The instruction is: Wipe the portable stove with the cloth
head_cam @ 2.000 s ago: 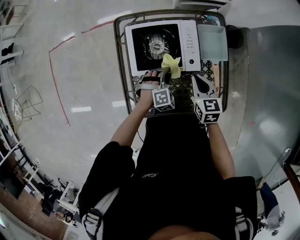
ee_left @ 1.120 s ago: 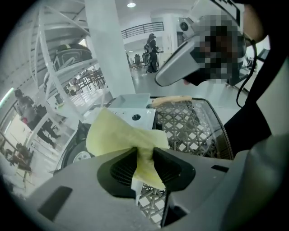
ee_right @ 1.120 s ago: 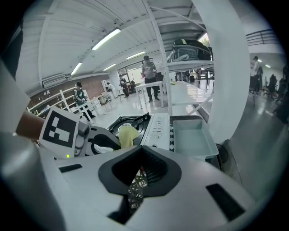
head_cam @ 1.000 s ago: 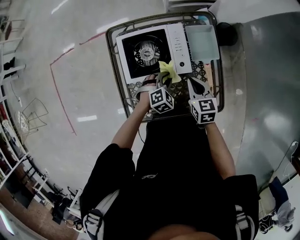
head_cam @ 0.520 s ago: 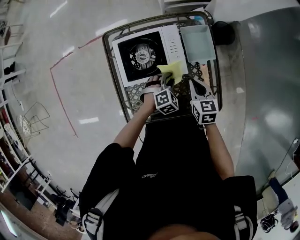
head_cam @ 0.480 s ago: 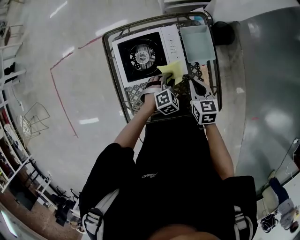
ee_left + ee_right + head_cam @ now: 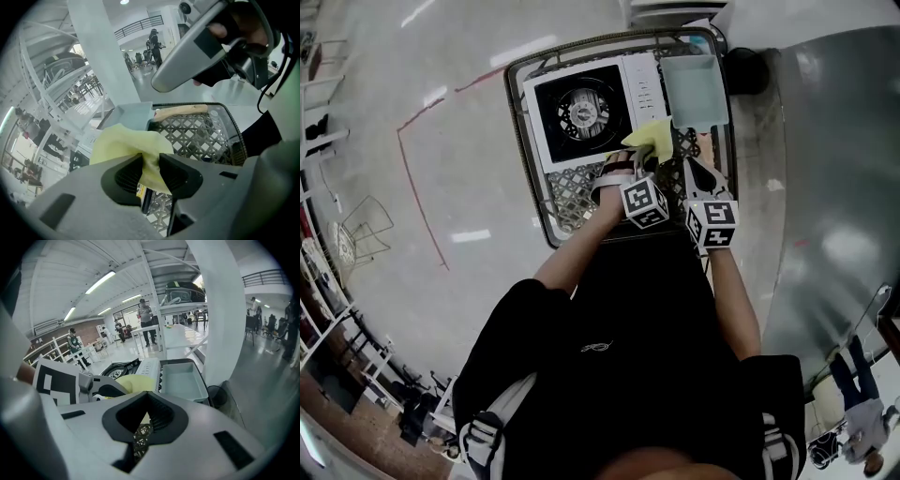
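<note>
The portable stove (image 7: 591,103) is white with a black top and a round burner, and lies on a wire lattice table (image 7: 572,187). My left gripper (image 7: 645,157) is shut on the yellow cloth (image 7: 649,138), which lies over the stove's near right corner by the control strip. In the left gripper view the cloth (image 7: 123,144) is pinched between the dark pads of my left gripper (image 7: 150,165). My right gripper (image 7: 694,171) hovers over the lattice to the right, shut with nothing in it. The right gripper view shows my right gripper (image 7: 149,414), the cloth (image 7: 137,382) and the stove (image 7: 136,366).
A grey tray (image 7: 694,77) stands right of the stove, also seen as the tray (image 7: 182,377). A wooden handle (image 7: 180,111) lies on the lattice near it. A raised dark rim (image 7: 521,141) rings the table. Shiny floor surrounds it, with a white pillar (image 7: 220,310) at the right.
My left gripper has carried the cloth rightward along the stove's near edge to its right corner. The right gripper has shifted only slightly and stays shut.
</note>
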Demonstrator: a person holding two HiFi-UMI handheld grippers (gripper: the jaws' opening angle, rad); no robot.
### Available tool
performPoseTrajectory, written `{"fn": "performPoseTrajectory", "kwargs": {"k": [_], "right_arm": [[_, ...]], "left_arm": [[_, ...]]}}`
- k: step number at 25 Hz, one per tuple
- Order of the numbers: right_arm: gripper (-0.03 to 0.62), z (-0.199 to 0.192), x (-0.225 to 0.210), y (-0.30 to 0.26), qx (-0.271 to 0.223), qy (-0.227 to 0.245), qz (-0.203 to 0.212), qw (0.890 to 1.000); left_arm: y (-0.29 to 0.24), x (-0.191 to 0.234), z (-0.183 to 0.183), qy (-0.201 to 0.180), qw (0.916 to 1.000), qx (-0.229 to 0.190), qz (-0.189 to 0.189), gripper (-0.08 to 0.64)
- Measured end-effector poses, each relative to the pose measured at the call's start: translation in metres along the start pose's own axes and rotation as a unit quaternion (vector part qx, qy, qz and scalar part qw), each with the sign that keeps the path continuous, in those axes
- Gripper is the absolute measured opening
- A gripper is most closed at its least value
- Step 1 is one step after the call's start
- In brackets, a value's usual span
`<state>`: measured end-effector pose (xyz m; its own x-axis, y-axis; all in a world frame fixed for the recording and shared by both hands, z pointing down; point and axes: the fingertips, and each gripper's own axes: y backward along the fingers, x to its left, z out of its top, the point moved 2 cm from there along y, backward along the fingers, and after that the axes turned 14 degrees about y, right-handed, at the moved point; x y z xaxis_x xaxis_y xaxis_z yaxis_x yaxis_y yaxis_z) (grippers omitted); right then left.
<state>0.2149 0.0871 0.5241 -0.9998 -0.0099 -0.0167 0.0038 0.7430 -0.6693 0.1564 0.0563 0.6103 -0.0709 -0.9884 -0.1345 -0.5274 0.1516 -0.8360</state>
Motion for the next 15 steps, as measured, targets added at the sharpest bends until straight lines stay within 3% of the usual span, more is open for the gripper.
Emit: {"fn": "performPoseTrajectory", "kwargs": {"k": [5,15], "right_arm": [[0.006,-0.002,-0.009,0.004,0.001,-0.006,-0.010,1.000],[0.006,0.003,-0.023,0.009,0.003,-0.001,-0.019,1.000]], "left_arm": [[-0.007,-0.006,0.011,-0.015,0.9999,0.001,0.001,0.129],[-0.008,-0.008,0.021,0.023,0.9995,-0.006,-0.020,0.095]]}}
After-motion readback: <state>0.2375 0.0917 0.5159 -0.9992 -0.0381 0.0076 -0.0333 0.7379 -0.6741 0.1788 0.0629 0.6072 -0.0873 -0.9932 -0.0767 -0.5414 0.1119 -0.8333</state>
